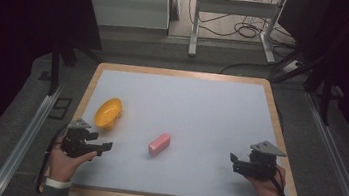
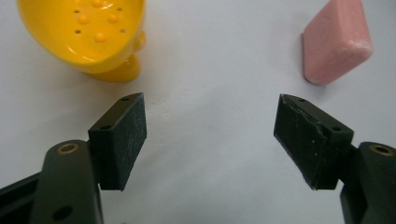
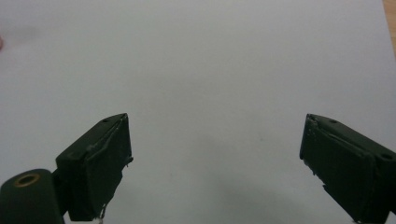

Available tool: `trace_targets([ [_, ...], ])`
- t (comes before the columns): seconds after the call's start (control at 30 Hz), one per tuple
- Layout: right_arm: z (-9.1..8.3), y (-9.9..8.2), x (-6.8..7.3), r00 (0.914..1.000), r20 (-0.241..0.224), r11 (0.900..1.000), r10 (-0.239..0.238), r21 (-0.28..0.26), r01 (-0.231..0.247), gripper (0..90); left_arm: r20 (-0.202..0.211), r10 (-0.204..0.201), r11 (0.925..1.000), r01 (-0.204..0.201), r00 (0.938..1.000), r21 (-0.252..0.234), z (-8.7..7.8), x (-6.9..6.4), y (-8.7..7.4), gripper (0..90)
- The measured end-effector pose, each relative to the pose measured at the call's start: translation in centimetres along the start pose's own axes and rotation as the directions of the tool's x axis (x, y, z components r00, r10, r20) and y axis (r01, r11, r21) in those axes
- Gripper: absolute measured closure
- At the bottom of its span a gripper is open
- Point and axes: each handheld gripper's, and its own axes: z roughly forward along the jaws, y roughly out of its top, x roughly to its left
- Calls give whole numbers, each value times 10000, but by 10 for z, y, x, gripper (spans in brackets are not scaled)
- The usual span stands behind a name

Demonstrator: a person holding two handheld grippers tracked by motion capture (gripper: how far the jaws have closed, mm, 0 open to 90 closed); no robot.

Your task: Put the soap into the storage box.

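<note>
Now both jaws gape empty: left gripper [image 1: 104, 146] near yellow dish [image 1: 108, 112] and pink bar [image 1: 159, 144], right gripper [image 1: 233, 162] apart.

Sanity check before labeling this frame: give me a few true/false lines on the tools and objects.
1. Both tools are open. True: left tool and right tool have jaws apart with nothing between.
2. The pink soap sits inside the yellow dish. False: it lies apart on the white mat.
3. The dish is nearer the left tool. True.
4. The right tool grips the soap. False: it holds nothing.
</note>
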Motion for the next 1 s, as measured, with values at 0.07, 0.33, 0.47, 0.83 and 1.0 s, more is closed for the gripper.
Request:
trace_targets([
  [0.07,0,0,-5,9999,-25,9998,152,-95,-152,103,-35,2,10000,-2,10000,-42,0,0,0,260],
  [0.33,-8,-5,-14,9979,-100,9974,637,-318,-640,114,-275,233,9994,-240,9994,-249,-6,-14,0,266],
  [0.47,-13,-5,-14,9993,20,9988,376,-310,-375,125,-378,459,9987,-467,9982,-215,-8,-22,4,266],
  [0.83,-13,-11,-18,9999,94,9999,97,-144,-95,128,-454,914,9958,-908,9948,153,-2,-37,21,258],
  [1.0,-14,-11,-19,9999,150,10000,59,-77,-58,129,-222,790,9969,-789,9966,53,-6,-49,33,239],
])
